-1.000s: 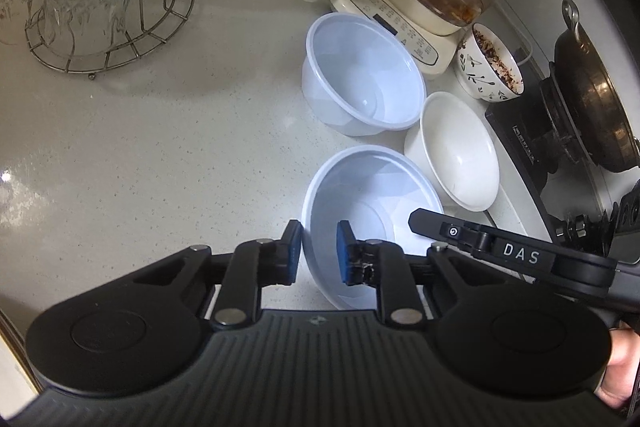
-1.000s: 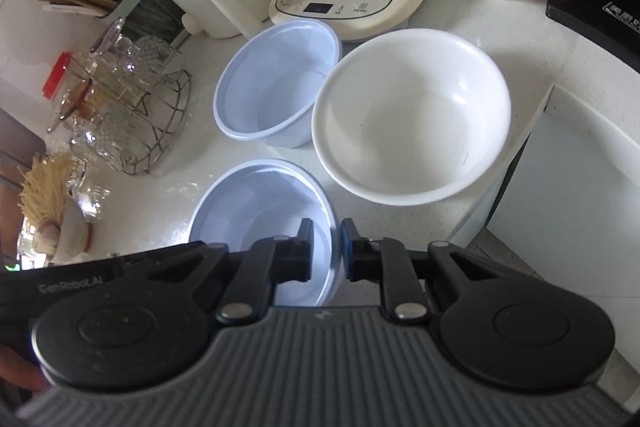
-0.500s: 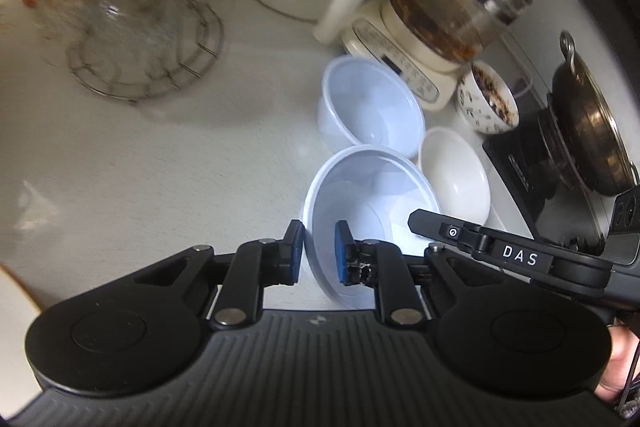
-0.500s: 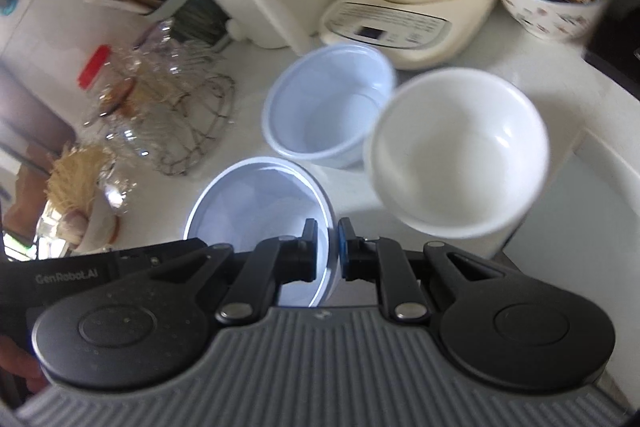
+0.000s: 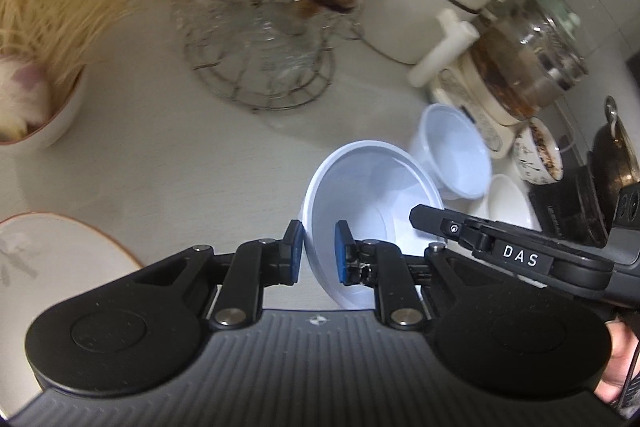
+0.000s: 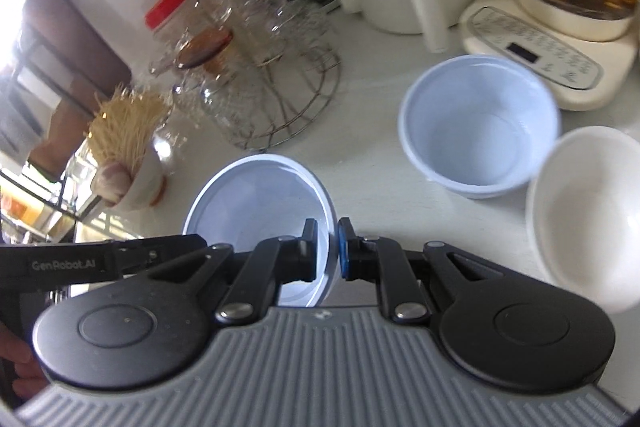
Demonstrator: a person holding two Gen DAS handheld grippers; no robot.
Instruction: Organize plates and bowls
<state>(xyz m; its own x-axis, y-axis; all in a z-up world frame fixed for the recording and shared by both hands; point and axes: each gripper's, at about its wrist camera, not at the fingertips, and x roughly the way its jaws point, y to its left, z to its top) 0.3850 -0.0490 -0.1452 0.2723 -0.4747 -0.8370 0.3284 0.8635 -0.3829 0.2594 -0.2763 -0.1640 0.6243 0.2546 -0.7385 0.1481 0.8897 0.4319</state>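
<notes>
right gripper (image 6: 327,249) pinching plastic bowl (image 6: 256,199) rim

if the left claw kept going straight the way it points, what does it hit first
Past the pale blue bowl it grips, probably bare countertop, just short of the wire glass rack; depth is unclear.

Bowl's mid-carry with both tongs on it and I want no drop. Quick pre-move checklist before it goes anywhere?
1. Left tongs clamped on the rim of the pale blue plastic bowl: ok, one pad inside the wall, one outside.
2. Right tongs clamped on the opposite rim: ok.
3. Bowl empty: ok.
4. Bowl clear of the second pale blue plastic bowl and the white ceramic bowl: ok, both sit apart to the right.
5. Bowl level: not ok, it shows tilted in both views.
6. Landing spot chosen: cannot tell; the orange-rimmed white plate lies at lower left.
</notes>
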